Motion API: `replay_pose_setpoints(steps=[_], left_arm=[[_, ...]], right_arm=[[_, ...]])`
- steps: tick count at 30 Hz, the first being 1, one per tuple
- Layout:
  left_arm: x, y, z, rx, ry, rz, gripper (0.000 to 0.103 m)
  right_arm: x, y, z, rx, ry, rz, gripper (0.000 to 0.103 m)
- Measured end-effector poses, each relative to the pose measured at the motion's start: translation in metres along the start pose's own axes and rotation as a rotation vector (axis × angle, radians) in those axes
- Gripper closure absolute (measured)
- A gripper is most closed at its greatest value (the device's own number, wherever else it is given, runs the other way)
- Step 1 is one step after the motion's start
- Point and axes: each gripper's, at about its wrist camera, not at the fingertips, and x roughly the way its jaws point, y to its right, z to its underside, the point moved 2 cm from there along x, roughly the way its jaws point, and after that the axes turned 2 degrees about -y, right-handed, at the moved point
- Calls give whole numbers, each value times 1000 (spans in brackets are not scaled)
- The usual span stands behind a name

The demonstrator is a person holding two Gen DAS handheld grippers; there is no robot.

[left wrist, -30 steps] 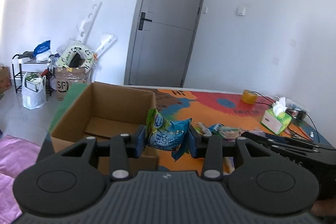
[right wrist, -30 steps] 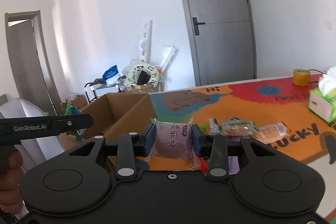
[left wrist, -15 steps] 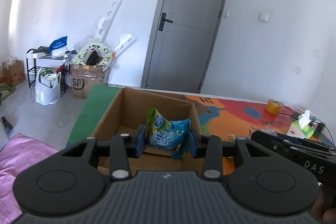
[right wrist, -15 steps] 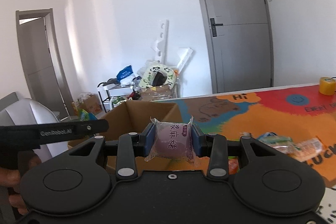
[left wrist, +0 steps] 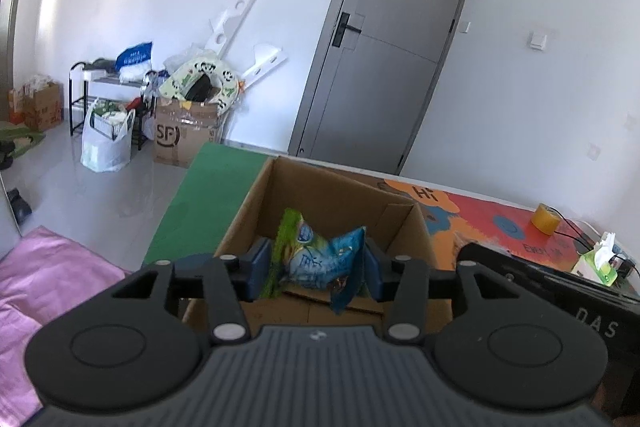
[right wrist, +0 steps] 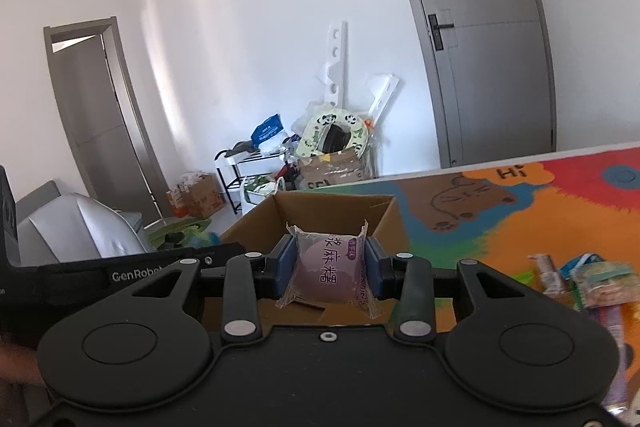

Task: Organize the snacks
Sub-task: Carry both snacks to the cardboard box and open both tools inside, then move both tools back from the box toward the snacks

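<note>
My left gripper (left wrist: 316, 271) is shut on a blue and green snack bag (left wrist: 320, 259) and holds it above the open cardboard box (left wrist: 332, 195). My right gripper (right wrist: 328, 265) is shut on a purple wrapped snack (right wrist: 332, 269) and holds it over the near edge of the same box (right wrist: 332, 207). Several loose snack packets (right wrist: 592, 279) lie on the colourful mat to the right. The other gripper's body shows at each view's edge.
The box stands at the left end of the colourful table mat (right wrist: 540, 211). A yellow tape roll (left wrist: 544, 219) and a green tissue box (left wrist: 596, 263) sit at the far right. Floor clutter and a shelf (left wrist: 108, 99) stand by the wall beyond a grey door (left wrist: 384, 59).
Both grippers have moved left with their snacks, from over the mat to above the cardboard box. The loose packets have slid to the right of the right wrist view.
</note>
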Motion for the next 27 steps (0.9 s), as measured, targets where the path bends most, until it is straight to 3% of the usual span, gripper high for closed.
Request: replay_pose_setpoints(steps=[2,4,12,17,24,27], left_arm=[[-2,-3,0,-11,8,5,42],[-4,-4,-2,-15,20,-6,38],[-17,-10,-3,-47,29,-35,35],[-21,-4,1,-40,21,-45,26],[-26,9,3,-54,22,-71,13],[-29,17,4,-36,19,-63,11]], right_arm=[[4,-3,0,0,-5,-10,65],[6,-6,-1,1,-5,-16,65],[15,-8,-4,17,-5,-39,59],[0,-1,-1,34,10,-17,45],[-27,27,13,101,-5,74,17],[-39,39,18,120,-4,103,12]])
